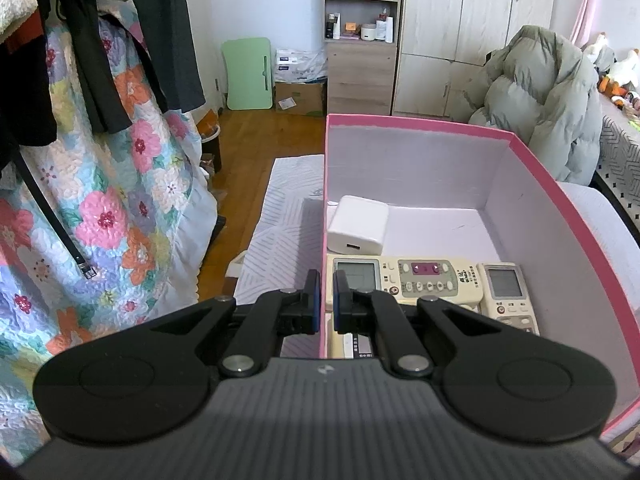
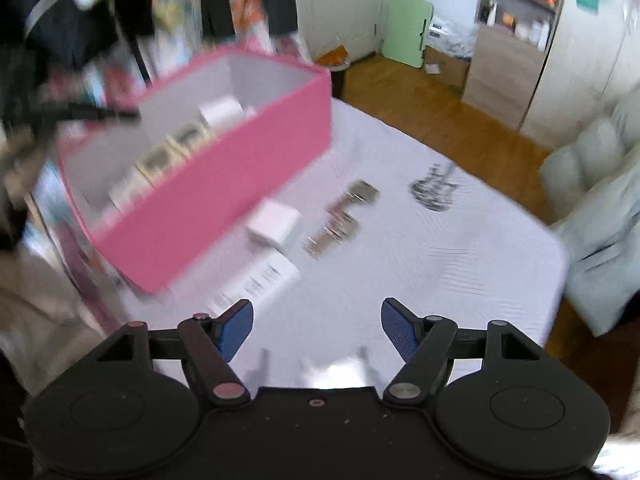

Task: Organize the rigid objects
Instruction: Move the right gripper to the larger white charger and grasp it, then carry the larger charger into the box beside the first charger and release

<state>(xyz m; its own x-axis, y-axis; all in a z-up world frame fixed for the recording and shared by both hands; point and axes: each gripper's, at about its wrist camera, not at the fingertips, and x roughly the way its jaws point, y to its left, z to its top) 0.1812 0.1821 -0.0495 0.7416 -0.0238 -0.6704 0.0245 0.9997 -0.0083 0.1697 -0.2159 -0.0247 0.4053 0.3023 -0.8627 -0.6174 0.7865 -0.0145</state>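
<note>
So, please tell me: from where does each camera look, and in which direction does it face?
Left wrist: sits on the left gripper, whose jaws pinch the near wall of the pink box; looks down into it at remotes.
Right wrist: sits on the open right gripper, above the white bed cover; blurred.
Shared: pink box, green board, shelf.

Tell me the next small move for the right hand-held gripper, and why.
Probably lower the right hand-held gripper toward the white cube lying on the table cover beside the pink box and straddle it. Its jaws stand open and empty, while the box already holds remotes and a similar white block. The left hand-held gripper pinches the box wall.
</note>
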